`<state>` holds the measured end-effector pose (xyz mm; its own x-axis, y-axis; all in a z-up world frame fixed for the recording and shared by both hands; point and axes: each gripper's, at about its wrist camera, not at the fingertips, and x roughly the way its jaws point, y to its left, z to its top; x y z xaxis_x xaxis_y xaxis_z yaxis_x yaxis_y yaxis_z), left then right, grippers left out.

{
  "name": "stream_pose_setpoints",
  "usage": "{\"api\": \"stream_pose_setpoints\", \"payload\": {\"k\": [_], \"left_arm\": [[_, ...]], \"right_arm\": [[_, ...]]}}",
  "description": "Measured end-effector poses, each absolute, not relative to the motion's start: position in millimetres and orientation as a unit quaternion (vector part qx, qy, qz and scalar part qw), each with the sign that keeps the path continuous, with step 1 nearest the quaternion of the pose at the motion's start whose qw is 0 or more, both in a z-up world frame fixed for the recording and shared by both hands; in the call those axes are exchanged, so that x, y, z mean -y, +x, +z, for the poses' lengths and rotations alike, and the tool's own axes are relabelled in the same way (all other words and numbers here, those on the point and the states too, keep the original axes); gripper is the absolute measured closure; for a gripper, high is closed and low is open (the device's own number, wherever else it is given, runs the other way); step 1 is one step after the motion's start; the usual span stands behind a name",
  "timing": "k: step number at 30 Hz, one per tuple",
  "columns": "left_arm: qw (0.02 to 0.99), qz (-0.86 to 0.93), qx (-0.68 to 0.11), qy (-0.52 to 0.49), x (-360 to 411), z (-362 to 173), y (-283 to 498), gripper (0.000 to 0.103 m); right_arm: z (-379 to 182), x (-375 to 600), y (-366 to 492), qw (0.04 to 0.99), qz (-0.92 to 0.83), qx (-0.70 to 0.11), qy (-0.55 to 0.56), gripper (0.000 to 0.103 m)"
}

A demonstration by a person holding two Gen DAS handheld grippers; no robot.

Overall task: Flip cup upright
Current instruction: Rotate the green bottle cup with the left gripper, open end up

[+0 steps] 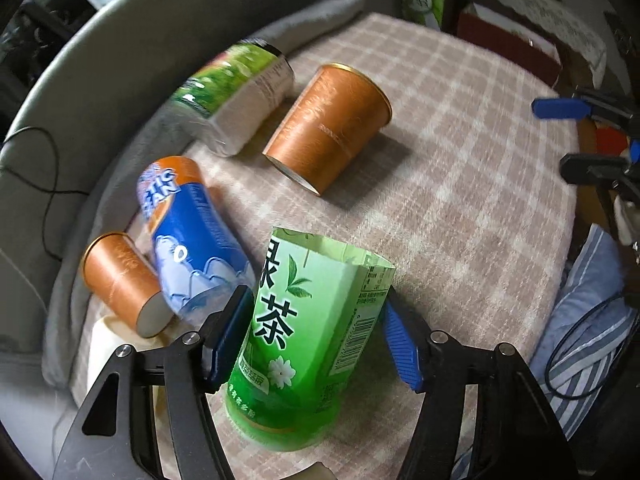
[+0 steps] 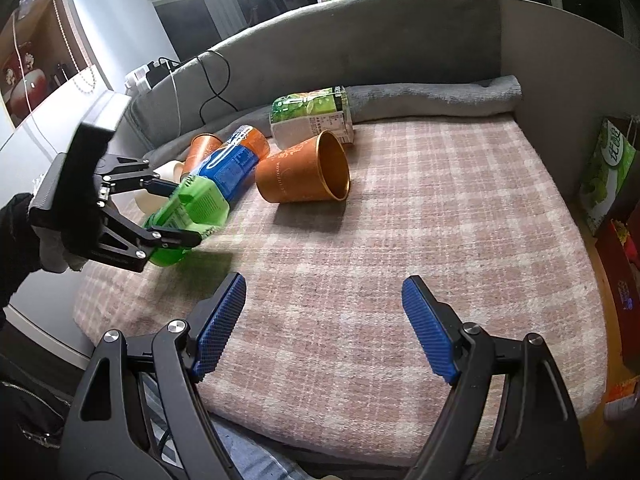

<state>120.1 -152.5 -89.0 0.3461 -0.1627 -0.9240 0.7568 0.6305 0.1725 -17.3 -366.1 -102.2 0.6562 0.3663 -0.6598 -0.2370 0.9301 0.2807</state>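
Two grippers are in view over a pink checked blanket [image 2: 420, 208] spread on a grey-sided sofa [image 2: 360, 48]. The left gripper [image 1: 316, 340] grips a green tea cup [image 1: 312, 332] between its blue pads [image 1: 402, 350]; the cup is tilted, its open cut end pointing away from the camera and its rounded base low near the blanket, and in the right wrist view the same cup [image 2: 188, 210] shows as a blurred green shape held at the blanket's left edge. The right gripper [image 2: 324, 328] hangs above bare blanket with its fingers spread wide and nothing between them. Beyond the green cup lie a blue and orange cup [image 1: 188, 236], a small brown cup [image 1: 120, 280], a large brown cup [image 1: 332, 124] on its side, and a green and white cup [image 1: 240, 96] against a grey towel [image 2: 432, 96].
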Motion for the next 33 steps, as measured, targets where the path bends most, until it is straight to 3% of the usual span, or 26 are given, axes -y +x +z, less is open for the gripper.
{"api": "stream_pose_setpoints", "payload": {"k": [11,33], "left_arm": [[0.826,-0.300,-0.438,0.190,122,-55,103,0.043],[0.882,-0.285,-0.375,0.003,110,-65,100,0.047]], "right_arm": [[-99,353,-16,0.906,0.177,-0.377,0.075,0.020],[-96,332,-12,0.904,0.187,-0.380,0.059,0.020]]}}
